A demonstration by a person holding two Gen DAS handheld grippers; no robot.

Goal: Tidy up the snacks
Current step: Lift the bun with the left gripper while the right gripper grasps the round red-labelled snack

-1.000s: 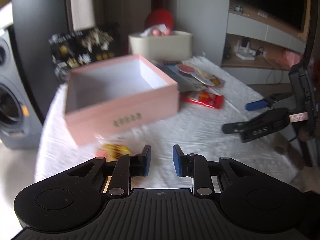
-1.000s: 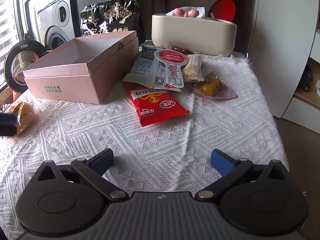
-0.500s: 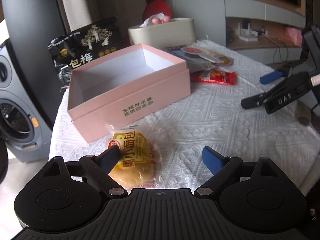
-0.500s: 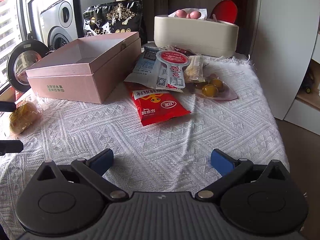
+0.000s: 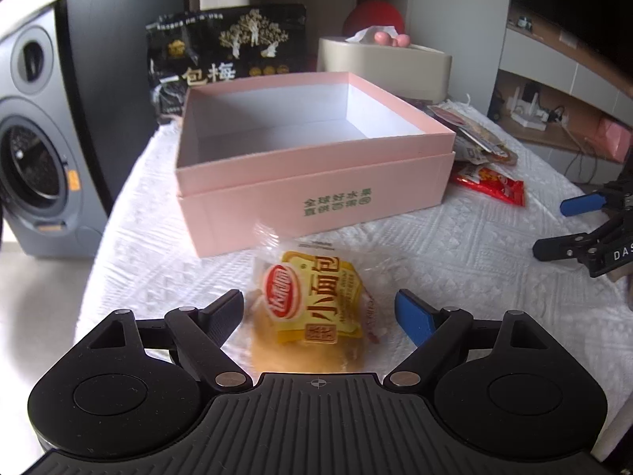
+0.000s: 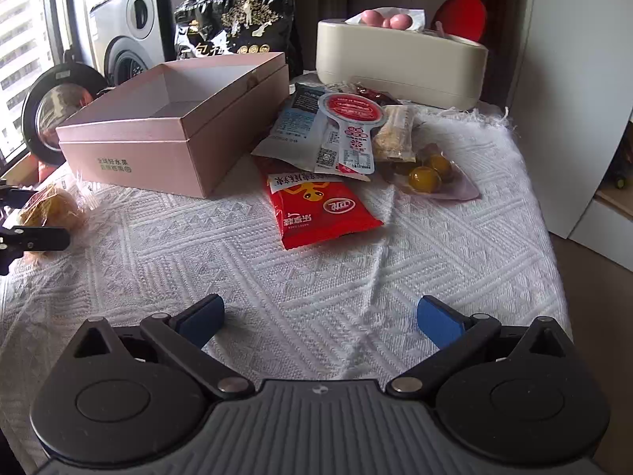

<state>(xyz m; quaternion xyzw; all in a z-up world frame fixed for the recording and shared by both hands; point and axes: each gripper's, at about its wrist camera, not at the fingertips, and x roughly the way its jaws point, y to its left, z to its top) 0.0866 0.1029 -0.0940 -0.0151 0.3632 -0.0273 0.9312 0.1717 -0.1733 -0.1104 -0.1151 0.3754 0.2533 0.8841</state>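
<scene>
Yellow bun pack: a small bread bun (image 5: 312, 308) in clear wrap with a yellow and red label, lying on the white woven tablecloth (image 5: 455, 261), just in front of the pink box.
Left gripper (image 5: 318, 312): jaws wide; they closed a touch within the last half second. The bun lies between the two fingers; the left finger (image 5: 225, 314) sits just beside the wrapper, the blue-padded right finger (image 5: 413, 316) stands clear of it. No pad presses on the pack.
Same bun, right wrist view: seen at the far left edge (image 6: 49, 208), with the left gripper's dark fingers on either side of it.
Right gripper (image 6: 320, 320): jaws wide, nothing between them but bare cloth; the snack pile is well ahead of it.
Pink box (image 5: 316, 166): open cardboard box, white inside, green print on its front wall, seated in a slightly wider pink base. Interior shows nothing in it.
Cream container (image 6: 399, 67): oblong, at the back of the table; pink rounded items (image 6: 389, 19) and white paper show at its top.
Snack pile: beside the box on its right, a red packet (image 6: 320, 209) nearest, a blue-white pouch (image 6: 300, 126) and a round-headed red-and-white pack (image 6: 352, 130) overlapping above it, a clear bag with yellow balls (image 6: 429, 174) to the right.
Black bag (image 5: 229, 55): stands upright behind the box, gold print.
Background: a washing machine (image 5: 35, 150) on the left past the table.
</scene>
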